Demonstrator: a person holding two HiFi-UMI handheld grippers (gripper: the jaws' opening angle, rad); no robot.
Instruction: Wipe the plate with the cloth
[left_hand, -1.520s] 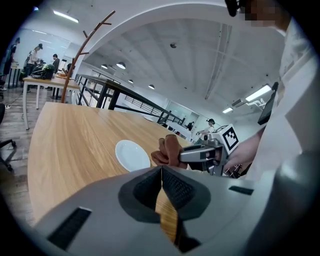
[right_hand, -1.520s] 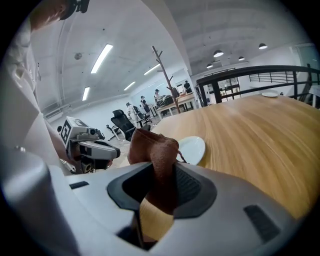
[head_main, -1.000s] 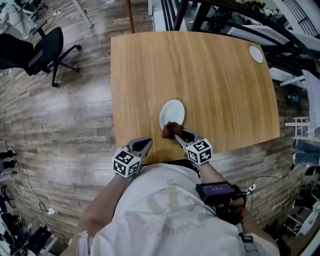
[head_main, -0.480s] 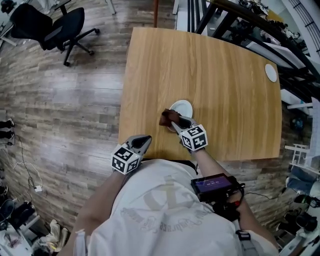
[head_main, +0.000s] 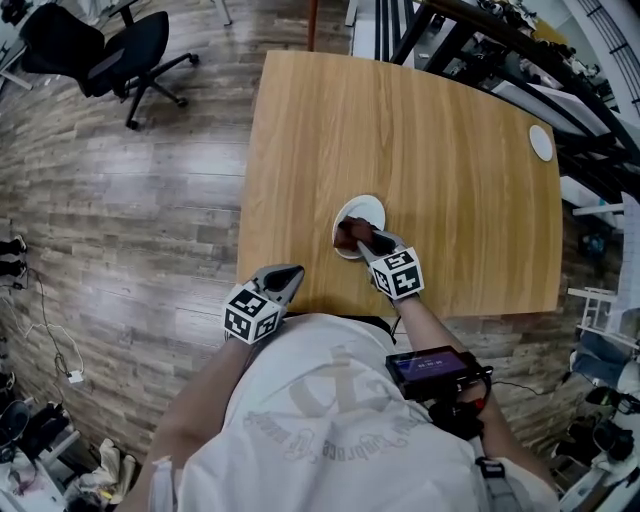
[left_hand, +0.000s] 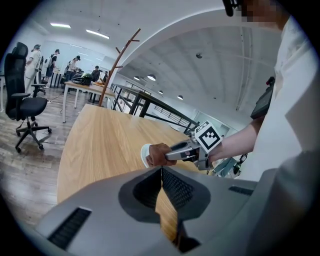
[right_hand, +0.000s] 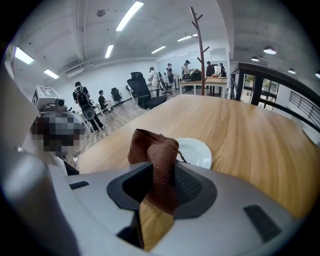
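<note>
A small white plate (head_main: 362, 208) lies on the wooden table (head_main: 450, 150) near its front edge. A brown cloth (head_main: 350, 233) rests on the plate's near part, and my right gripper (head_main: 364, 239) is shut on it. In the right gripper view the cloth (right_hand: 156, 159) bunches up between the jaws, with the plate (right_hand: 197, 151) just beyond. My left gripper (head_main: 288, 276) hovers at the table's front edge, left of the plate, shut on nothing. The left gripper view shows its jaws together (left_hand: 161, 173), and beyond them the cloth (left_hand: 158, 154) and the plate (left_hand: 144, 154).
A second small white dish (head_main: 541, 142) sits at the table's far right edge. A black office chair (head_main: 95, 50) stands on the floor to the far left. Black railings (head_main: 480, 40) run behind the table. People stand in the far room (right_hand: 82, 97).
My right gripper has carried the cloth rightward, from the plate's near-left rim onto the plate. The left gripper has stayed at the table's front edge.
</note>
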